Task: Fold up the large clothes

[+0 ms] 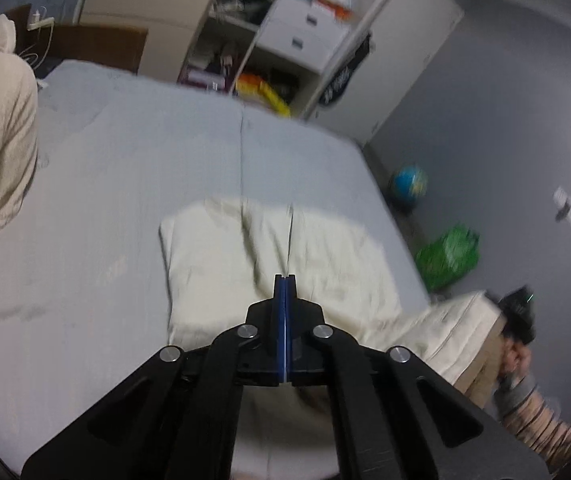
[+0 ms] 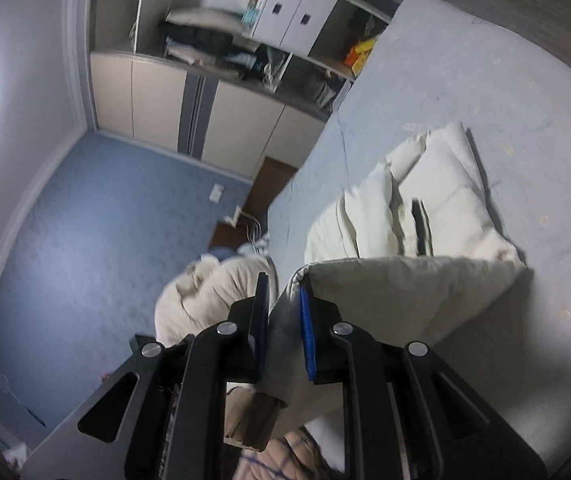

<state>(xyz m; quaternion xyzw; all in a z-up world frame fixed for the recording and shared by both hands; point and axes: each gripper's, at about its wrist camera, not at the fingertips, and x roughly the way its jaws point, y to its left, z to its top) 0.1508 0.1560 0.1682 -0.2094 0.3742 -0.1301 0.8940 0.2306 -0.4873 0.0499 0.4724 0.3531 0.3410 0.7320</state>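
Left black two-finger gripper closed, empty, above cream crinkled folded garment on smooth grey bedsheet. Right gripper pinches garment's thick hem.

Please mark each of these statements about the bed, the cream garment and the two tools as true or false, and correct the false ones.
1. The left tool is shut with nothing between its fingers. True.
2. The right tool is wide open and holds nothing. False: it is closed on an edge of the cream garment.
3. The cream garment lies on a grey bed. True.
4. The wardrobe has all its doors closed. False: shelves with clothes stand open to view.
5. A globe stands on the floor beside the bed. True.
6. The green bag lies on the bed. False: it is on the floor next to it.
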